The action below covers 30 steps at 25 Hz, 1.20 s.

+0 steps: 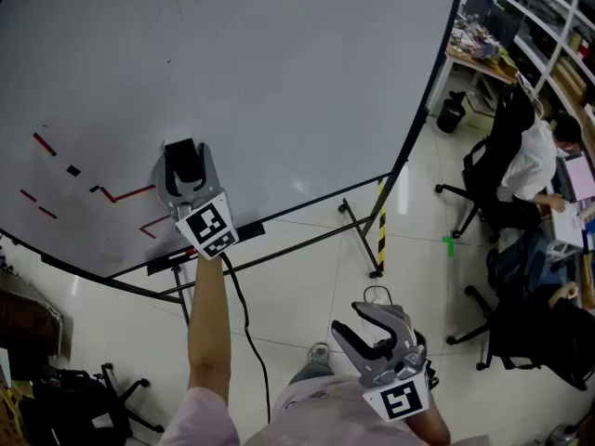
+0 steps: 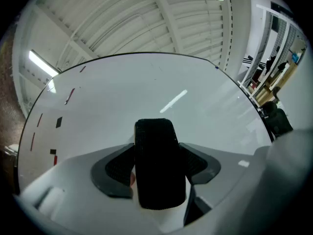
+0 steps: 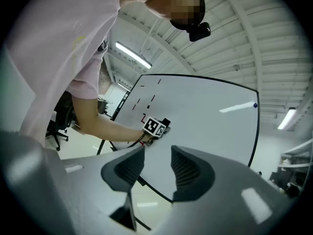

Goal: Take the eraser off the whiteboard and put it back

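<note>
At the lower left of the whiteboard point(image 1: 279, 63), just above some red marker lines point(image 1: 130, 193), the left claw point(image 1: 188, 170) straddled the black eraser point(image 2: 159, 163). The eraser appeared to lie against the board, its long axis running along the claw's reach. The jaws stood wide apart on either side of it. The ribbed pads point(image 2: 115, 168) sat close to its long edges, with a sliver of gap showing on one side, so they did not seem to be pressing. The right claw point(image 3: 157, 170) hung low by the person's body, well away from the board, its jaws apart with nothing between them. The eraser looked small and light, with a stiff body whose finely textured top should resist slipping. Its underside was hidden, though it is probably softer felt. It likely clung to the board by a magnet, so it might need a brief pull or a tilt to come free. The best hold looked to be across its narrow width, at mid-length, so that it would not swing in the pads.
</note>
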### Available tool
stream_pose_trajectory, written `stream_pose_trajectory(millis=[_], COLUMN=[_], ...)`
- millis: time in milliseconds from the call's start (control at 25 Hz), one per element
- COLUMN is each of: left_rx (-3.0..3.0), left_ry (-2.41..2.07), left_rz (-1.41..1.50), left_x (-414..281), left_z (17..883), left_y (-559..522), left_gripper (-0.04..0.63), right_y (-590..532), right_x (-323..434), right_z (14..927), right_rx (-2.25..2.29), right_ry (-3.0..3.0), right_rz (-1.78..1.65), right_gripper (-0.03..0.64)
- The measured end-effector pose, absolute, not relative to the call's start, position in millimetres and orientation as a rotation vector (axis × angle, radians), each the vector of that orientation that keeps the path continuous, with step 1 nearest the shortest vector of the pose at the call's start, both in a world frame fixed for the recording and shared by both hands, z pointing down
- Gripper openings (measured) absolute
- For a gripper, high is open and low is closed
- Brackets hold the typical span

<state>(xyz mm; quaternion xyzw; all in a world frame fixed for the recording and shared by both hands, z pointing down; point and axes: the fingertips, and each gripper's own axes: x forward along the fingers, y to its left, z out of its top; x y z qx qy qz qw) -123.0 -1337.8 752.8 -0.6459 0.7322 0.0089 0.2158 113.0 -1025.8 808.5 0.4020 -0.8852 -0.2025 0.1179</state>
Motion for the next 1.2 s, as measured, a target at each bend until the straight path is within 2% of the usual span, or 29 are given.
stream_pose_trajectory(millis=[240,440,600,880,1200], left_rx=[-1.811,-1.849,-2.006,-2.357,-2.354], left_ry=[1.965,1.846,1.747,1.728,1.835], left_rz=[0.103,0.174,0.259,0.410,0.465], left_x=[-123.4,-86.7,-27.1,85.1,153.6], left_z=[741.5,722.3,714.4,757.2,765.6], left_y=[-1325.4,-1258.5,-1164.9,-973.0,-770.6], left_gripper=[0.281,0.281,0.282,0.282,0.282], right_y=[-1009.4,-996.1,-972.9,-857.5,-712.6], right_x=[122.0,150.5,200.4,270.7,327.5], right_z=[809.8,809.7,809.5,810.8,809.1], right_rx=[1.203,1.329,1.541,1.597,1.468], right_ry=[-2.634,-2.644,-2.648,-2.725,-2.825], right_rz=[-0.510,-0.361,-0.111,-0.117,-0.116], right_gripper=[0.166,0.166,0.166,0.166,0.166])
